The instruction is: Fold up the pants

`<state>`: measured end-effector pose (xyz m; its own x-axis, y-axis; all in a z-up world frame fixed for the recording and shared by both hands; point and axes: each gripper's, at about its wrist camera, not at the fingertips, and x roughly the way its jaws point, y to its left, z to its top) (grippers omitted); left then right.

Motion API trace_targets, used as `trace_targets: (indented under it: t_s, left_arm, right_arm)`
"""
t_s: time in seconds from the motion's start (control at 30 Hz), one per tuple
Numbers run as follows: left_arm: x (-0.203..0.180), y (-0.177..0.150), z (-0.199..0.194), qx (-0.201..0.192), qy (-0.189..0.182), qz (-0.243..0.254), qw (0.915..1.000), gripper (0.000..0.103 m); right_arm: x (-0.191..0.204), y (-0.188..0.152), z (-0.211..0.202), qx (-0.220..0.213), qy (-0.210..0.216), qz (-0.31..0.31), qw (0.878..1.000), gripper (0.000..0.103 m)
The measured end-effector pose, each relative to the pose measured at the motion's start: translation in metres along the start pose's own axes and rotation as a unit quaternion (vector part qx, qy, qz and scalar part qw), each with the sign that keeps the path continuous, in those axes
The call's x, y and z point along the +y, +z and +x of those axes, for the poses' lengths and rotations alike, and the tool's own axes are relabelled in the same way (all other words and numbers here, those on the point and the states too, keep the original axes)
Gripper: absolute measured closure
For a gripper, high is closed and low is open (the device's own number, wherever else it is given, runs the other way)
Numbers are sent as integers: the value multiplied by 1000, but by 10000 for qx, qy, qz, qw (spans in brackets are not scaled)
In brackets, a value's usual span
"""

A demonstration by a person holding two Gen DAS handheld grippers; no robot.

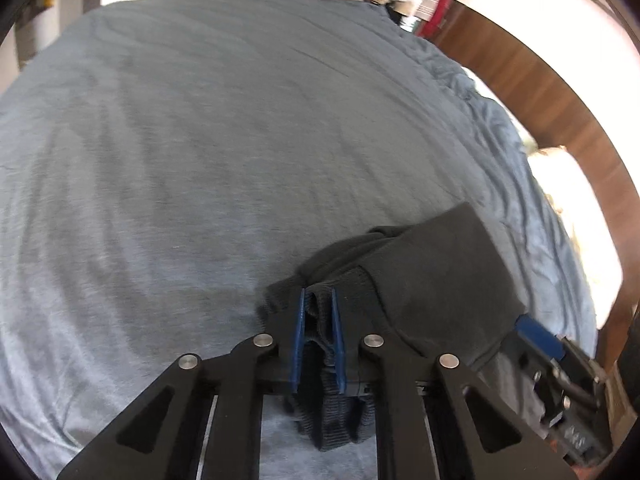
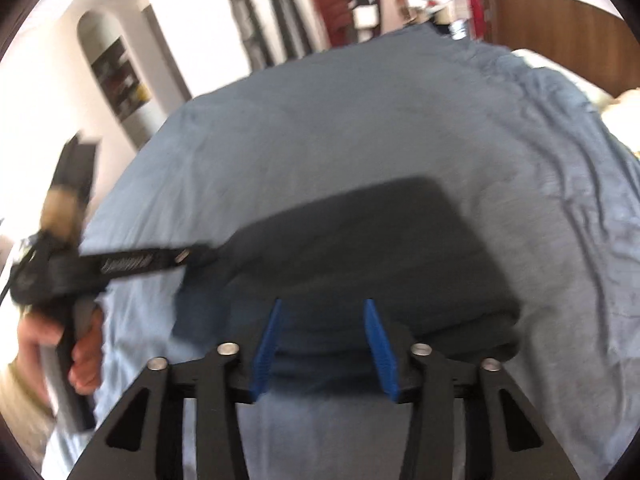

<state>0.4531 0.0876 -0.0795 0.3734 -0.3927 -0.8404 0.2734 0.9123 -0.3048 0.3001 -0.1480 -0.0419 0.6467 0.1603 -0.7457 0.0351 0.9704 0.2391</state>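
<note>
The pants (image 2: 360, 248) lie as a dark, already doubled-over bundle on the blue-grey bed sheet (image 1: 180, 140), near the bed's near edge and toward its right side, where the sheet bunches into wrinkles along the right edge. In the right wrist view the bundle reads as a compact slab with a squared far corner, which suggests most of the folding is done and only the near end is left to settle.

The left gripper (image 1: 319, 336) is closed narrow on a ribbed end of the pants, probably the waistband or a cuff; the cloth is pinched between its blue pads (image 1: 298, 340) and hangs down below them. It is held this way, I judge, to keep that end taut and lifted so it can be laid over the rest without dragging.

The right gripper (image 2: 322, 344) stands wide, its blue pads apart with the near edge of the bundle between them, holding nothing; whether a pad touches the cloth is unclear through the blur. It looks placed to take or press that edge.

The person's left hand (image 2: 82, 356) grips the left tool's handle at the bed's left side. A wooden headboard (image 1: 532, 80) curves beyond the right edge.
</note>
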Motion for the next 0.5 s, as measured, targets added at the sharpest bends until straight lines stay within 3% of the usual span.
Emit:
trace_targets:
  t_s: [0.1, 0.2, 0.23, 0.33, 0.43, 0.5]
  left_arm:
    - [13, -7, 0, 15, 468, -206, 9987, 90]
    - [24, -16, -18, -63, 875, -509, 9948, 90]
    - [21, -20, -29, -206, 953, -535, 9938, 84]
    - [0, -29, -58, -610, 1029, -547, 9913, 39]
    - [-20, -36, -70, -863, 750, -612, 9916, 30]
    - [-24, -40, -67, -856, 615, -710, 9919, 26]
  right_arm:
    - [-7, 3, 14, 31, -70, 11, 10000, 55]
    - [-8, -1, 29, 399, -115, -50, 9991, 55]
    - [-8, -3, 27, 495, -132, -121, 9986, 55]
    - [-3, 0, 12, 434, -131, -418, 9981, 55]
    - [-11, 6, -3, 276, 12, -400, 9988, 36]
    - [-21, 13, -10, 92, 41, -298, 9995, 36]
